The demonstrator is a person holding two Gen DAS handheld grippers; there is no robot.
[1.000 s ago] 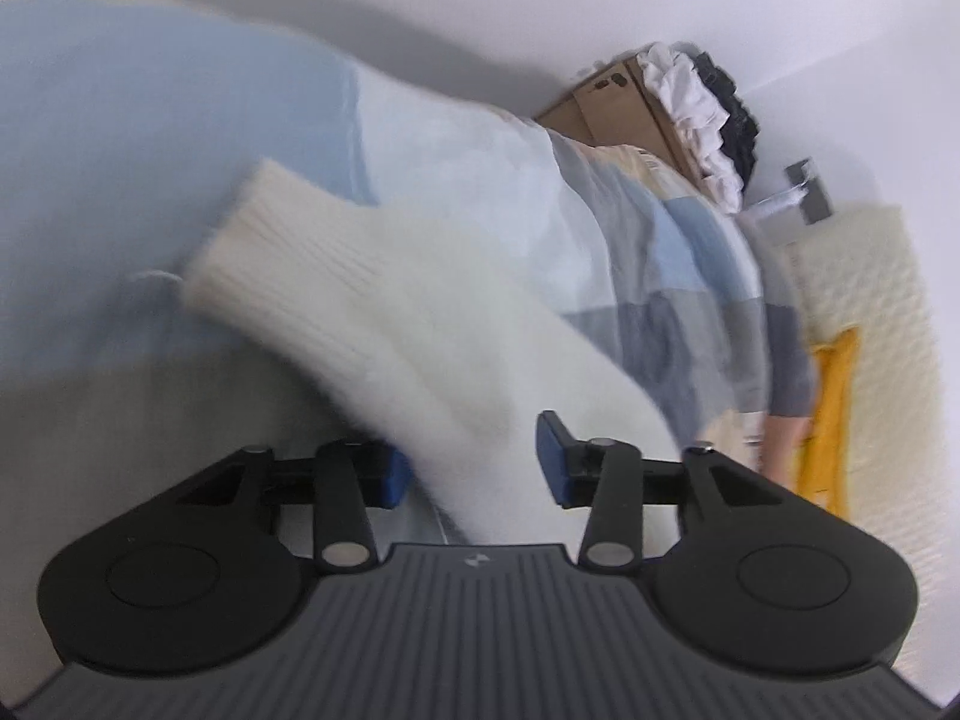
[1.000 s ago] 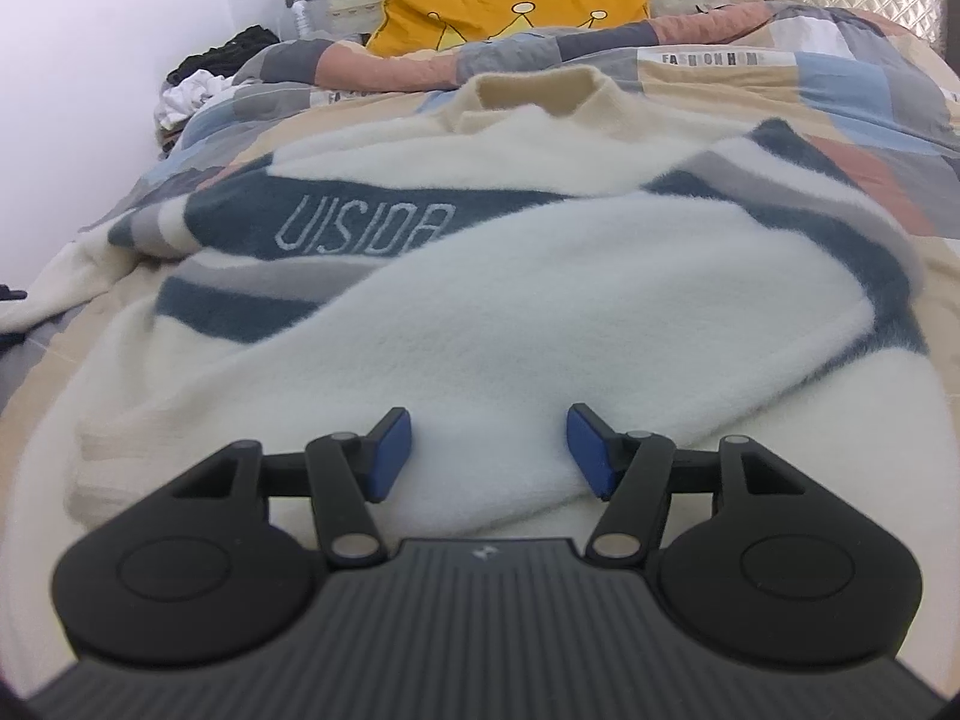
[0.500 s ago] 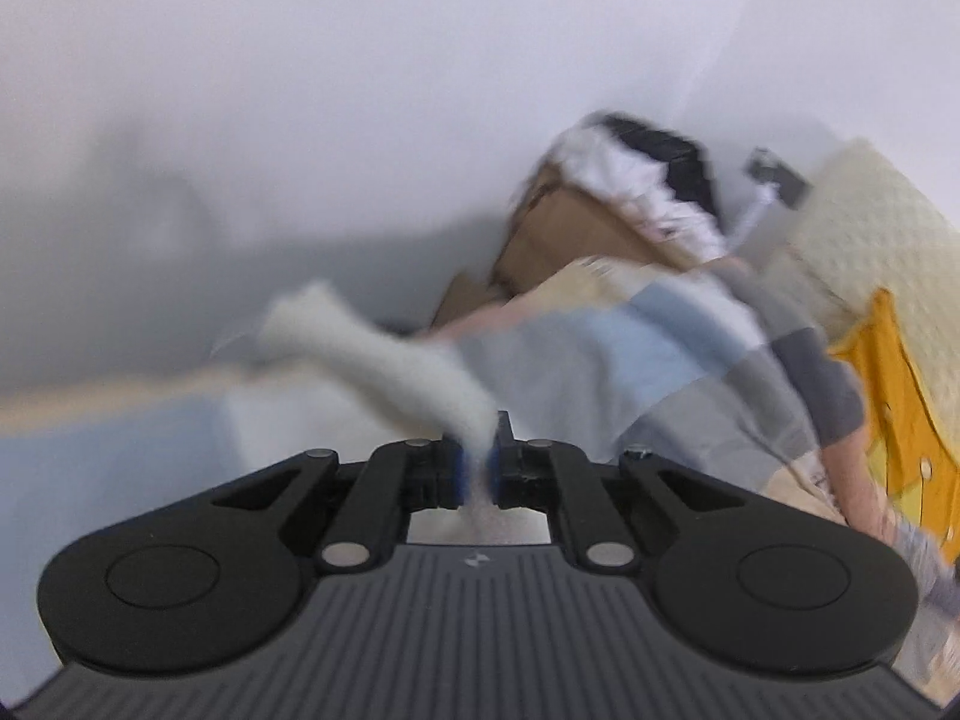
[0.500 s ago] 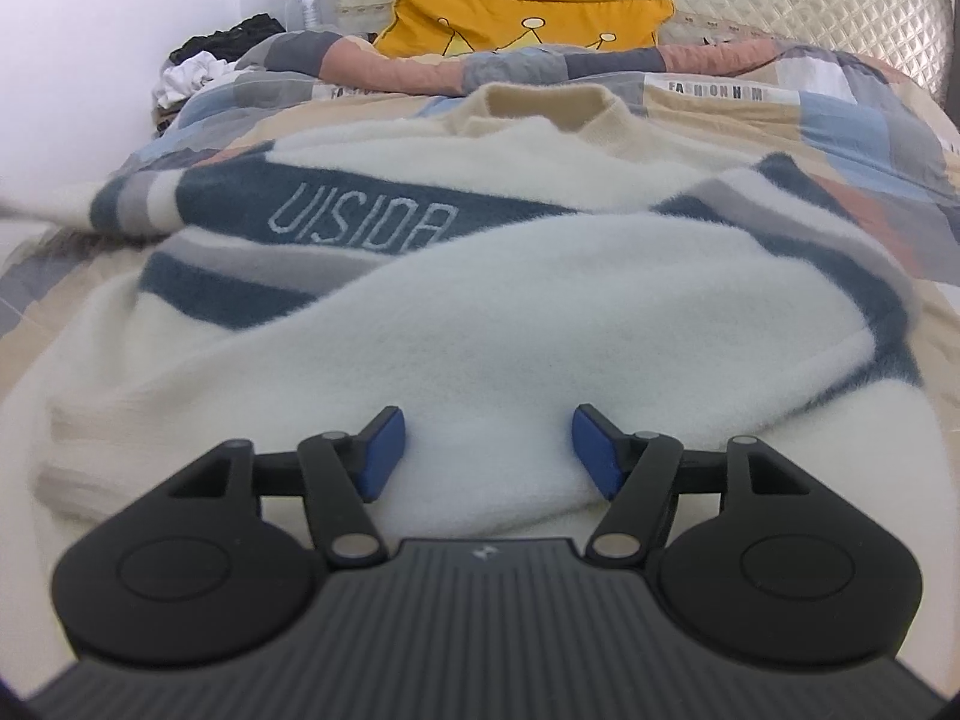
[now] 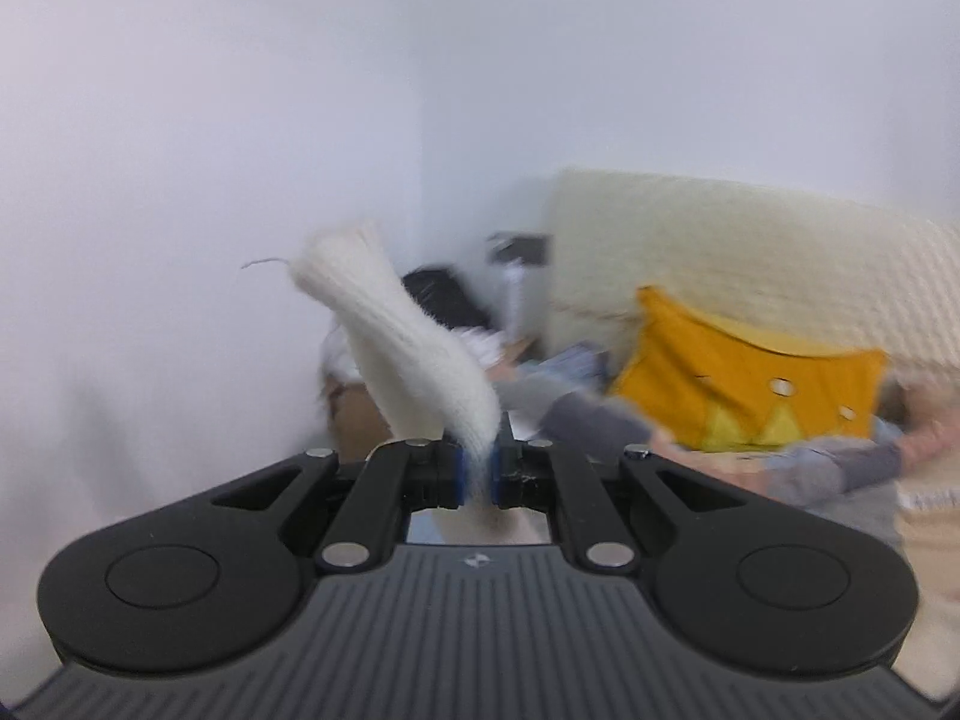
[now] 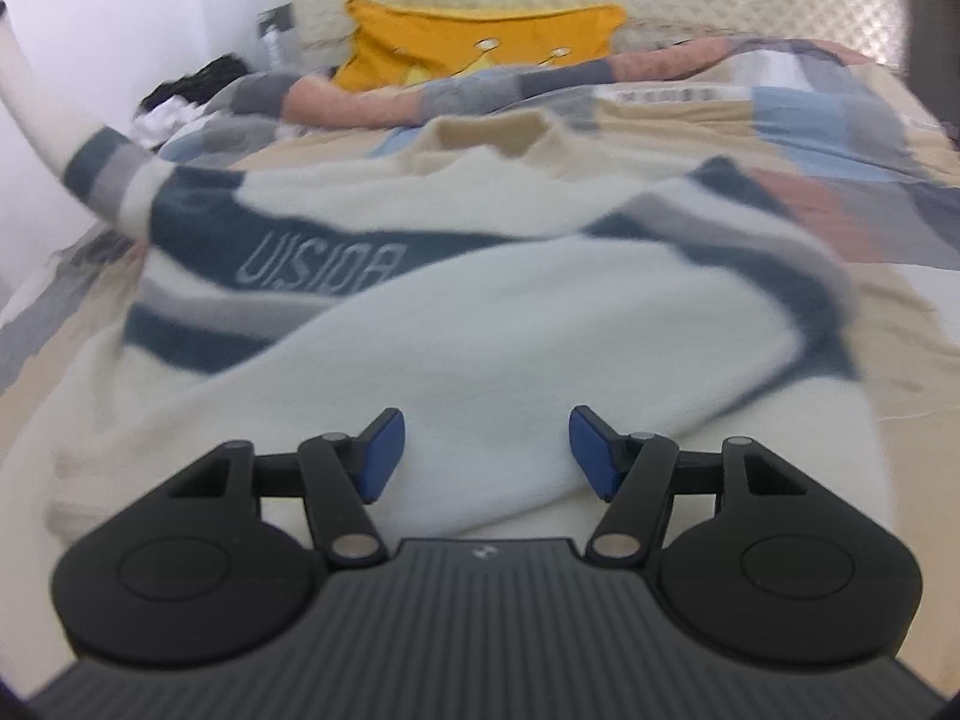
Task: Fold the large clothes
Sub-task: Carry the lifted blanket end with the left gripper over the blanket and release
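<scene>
In my left view, my left gripper (image 5: 477,476) is pinched tight on the white sleeve (image 5: 420,354). A second ago the jaws were wide and the sleeve lay flat on the bed. Now the sleeve is up in the air, its cuff end sticking up past the jaws toward the far wall (image 5: 210,150). That means I can start to fold this sleeve across the sweater. There is lots of open air above and to the left. The yellow pillow (image 5: 750,384) sits far to the right, well out of my way.

In my right view, my right gripper (image 6: 487,453) hangs low over the near part of the sweater (image 6: 510,324), with its jaws about half open and nothing pinched. The sweater lies spread on the bed cover (image 6: 840,138), collar at the far end. The lifted sleeve now rises off the left side, where before it lay low. The sweater's near hem edge lies close under my right gripper. The right side of the bed has bare room.
</scene>
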